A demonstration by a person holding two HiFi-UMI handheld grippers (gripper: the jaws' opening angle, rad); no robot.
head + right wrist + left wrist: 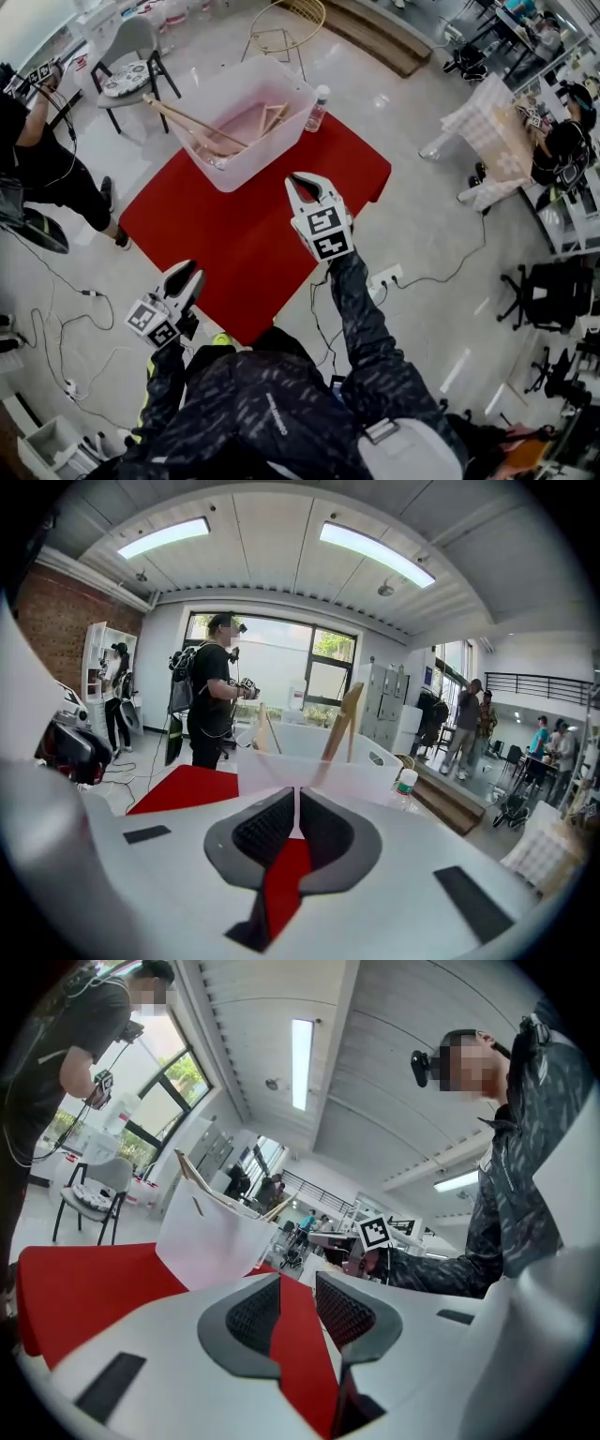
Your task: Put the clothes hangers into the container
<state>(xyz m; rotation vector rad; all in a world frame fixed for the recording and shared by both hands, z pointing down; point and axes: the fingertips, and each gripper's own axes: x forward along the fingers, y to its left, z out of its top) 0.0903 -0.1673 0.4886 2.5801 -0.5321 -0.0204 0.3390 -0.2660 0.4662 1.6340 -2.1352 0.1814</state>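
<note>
The hangers lie in the container, ends over its rim (easily snagged). The left hand-held gripper, spread and empty, or the right hand-held gripper, pinched on nothing, could lever one out.

Left claw spread, right claw pinched together.

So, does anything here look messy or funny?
A little. The wooden hangers lie crooked in the tub, and one pokes out over its rim instead of sitting inside. Nothing looks spilled or broken.
</note>
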